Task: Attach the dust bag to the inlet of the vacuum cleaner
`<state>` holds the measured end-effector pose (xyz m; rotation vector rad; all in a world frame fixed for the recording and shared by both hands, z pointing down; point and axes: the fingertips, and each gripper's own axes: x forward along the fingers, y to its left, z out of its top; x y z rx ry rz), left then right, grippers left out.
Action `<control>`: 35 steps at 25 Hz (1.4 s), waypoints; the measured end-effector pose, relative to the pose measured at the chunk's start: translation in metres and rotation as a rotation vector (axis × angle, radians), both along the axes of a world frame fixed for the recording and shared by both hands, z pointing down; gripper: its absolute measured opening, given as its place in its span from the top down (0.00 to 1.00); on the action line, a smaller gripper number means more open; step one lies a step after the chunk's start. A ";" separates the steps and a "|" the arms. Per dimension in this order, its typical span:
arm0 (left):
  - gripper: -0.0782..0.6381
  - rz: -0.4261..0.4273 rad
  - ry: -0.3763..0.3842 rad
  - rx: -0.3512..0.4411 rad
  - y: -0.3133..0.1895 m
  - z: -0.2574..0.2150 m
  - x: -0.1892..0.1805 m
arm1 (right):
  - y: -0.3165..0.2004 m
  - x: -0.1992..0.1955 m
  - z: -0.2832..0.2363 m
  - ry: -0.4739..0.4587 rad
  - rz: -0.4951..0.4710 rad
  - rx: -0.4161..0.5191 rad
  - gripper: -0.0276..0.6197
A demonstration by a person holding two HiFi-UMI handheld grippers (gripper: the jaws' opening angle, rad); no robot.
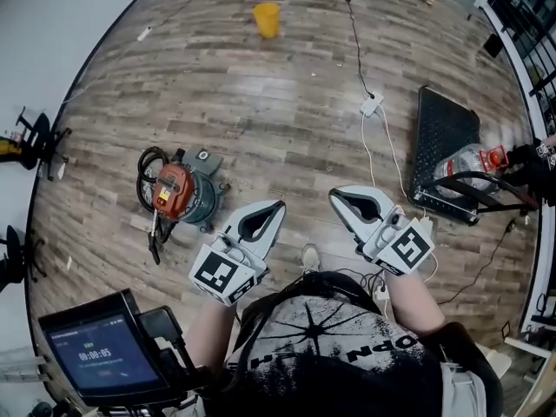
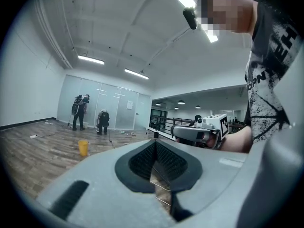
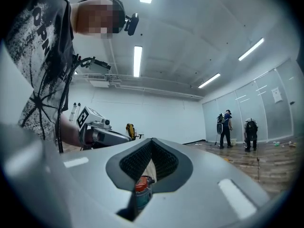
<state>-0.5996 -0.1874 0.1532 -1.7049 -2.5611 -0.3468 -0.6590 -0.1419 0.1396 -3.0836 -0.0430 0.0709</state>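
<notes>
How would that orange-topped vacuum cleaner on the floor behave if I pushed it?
The vacuum cleaner looks squat and bulky, so it probably resists tipping. Its black hose loops loosely, so it would likely flop and drag.

A yellow bucket [image 1: 267,19] stands far off on the wood floor [image 1: 287,85]. A cable runs to a white power strip [image 1: 371,104] near a black mat [image 1: 445,129]. A clear bottle [image 1: 460,170] lies at the mat's edge. A screen [image 1: 97,352] sits lower left. Two people [image 2: 80,111] are by a glass wall [image 2: 118,108].
</notes>
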 end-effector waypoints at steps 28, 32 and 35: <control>0.90 -0.018 -0.013 0.030 0.093 0.027 0.068 | 0.077 0.084 0.020 -0.018 -0.110 0.037 0.95; 0.90 0.023 -0.015 0.032 0.128 0.029 0.110 | 0.106 0.136 0.023 -0.034 -0.106 0.038 0.95; 0.90 0.055 -0.008 0.022 0.156 0.029 0.143 | 0.131 0.176 0.019 -0.040 -0.116 0.016 0.95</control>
